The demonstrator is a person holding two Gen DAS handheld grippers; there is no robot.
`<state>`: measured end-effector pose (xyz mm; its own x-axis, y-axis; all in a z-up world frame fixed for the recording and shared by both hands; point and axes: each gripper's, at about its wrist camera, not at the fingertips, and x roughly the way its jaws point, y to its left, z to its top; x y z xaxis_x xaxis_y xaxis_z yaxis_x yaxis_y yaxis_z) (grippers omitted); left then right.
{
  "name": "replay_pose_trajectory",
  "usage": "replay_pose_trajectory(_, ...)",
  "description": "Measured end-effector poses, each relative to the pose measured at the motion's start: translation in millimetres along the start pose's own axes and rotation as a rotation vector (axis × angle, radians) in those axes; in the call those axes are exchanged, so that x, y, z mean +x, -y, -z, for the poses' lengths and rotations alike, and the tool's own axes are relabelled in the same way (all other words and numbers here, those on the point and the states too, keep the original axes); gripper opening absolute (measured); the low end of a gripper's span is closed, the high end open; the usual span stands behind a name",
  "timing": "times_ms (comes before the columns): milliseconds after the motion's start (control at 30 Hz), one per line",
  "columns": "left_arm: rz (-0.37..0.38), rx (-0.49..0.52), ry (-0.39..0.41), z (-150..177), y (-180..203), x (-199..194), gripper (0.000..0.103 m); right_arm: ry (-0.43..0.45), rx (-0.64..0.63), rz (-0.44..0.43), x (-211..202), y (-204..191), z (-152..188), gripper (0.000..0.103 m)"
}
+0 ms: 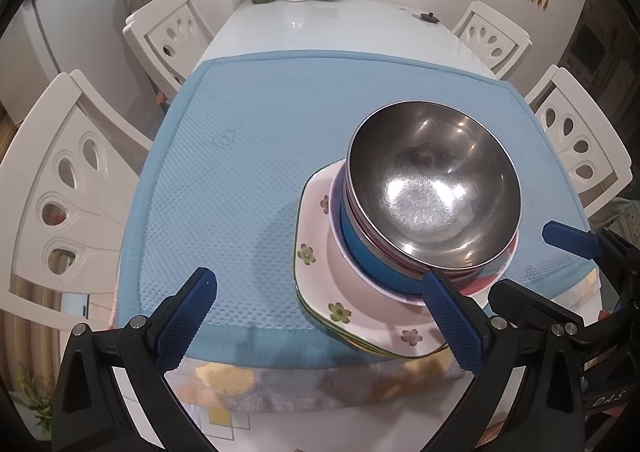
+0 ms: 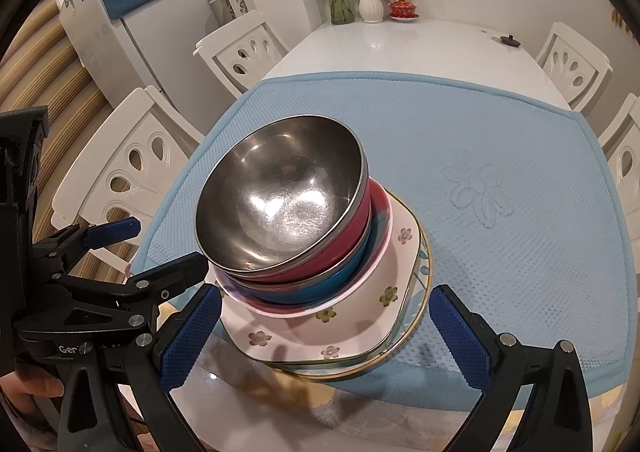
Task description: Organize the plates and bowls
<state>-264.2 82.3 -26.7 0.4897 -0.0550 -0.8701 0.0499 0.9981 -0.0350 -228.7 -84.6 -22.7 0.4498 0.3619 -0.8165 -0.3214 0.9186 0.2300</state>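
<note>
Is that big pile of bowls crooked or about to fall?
A bit crooked. The steel bowl on top leans to one side over the red bowl and blue bowl. The plates under them stick out past the near edge of the blue mat. Nothing is spilled or broken.

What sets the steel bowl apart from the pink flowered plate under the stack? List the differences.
The steel bowl is bare shiny metal; the pink flowered plate is pale pink with small printed blossoms. The steel bowl is deep and round; the pink flowered plate is shallow with rounded corners. The steel bowl tops the stack, tilted; the pink flowered plate lies flat near the bottom, under the coloured bowls. Both are empty, and neither tool holds them.
</note>
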Motion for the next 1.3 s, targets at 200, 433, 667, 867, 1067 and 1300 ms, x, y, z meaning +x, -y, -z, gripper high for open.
replay_pose_trajectory(200,0.0,-0.001,-0.002,-0.1,-1.1,0.7,0.102,-0.004,0.004,-0.001,2.5,-1.0,0.1,0.103)
replay_pose_trajectory(433,0.0,-0.002,-0.004,-1.0,-3.2,2.5,0.102,-0.007,0.003,-0.003,4.4,-1.9,-0.9,0.103)
replay_pose_trajectory(667,0.002,-0.002,-0.005,-1.7,-4.8,3.8,0.102,-0.017,0.003,-0.004,7.0,-2.1,-1.8,0.103)
replay_pose_trajectory(867,0.004,-0.002,-0.007,-2.2,-6.2,4.8,0.102,-0.022,0.004,-0.004,7.7,-2.3,-1.5,0.103)
replay_pose_trajectory(1067,0.002,-0.003,-0.008,-1.5,-6.6,5.8,0.102,-0.026,0.005,-0.005,7.4,-1.1,-0.2,0.103)
replay_pose_trajectory(1300,0.002,-0.008,-0.009,0.8,-7.4,5.8,0.102,-0.026,0.002,-0.013,6.1,-0.8,2.6,0.103)
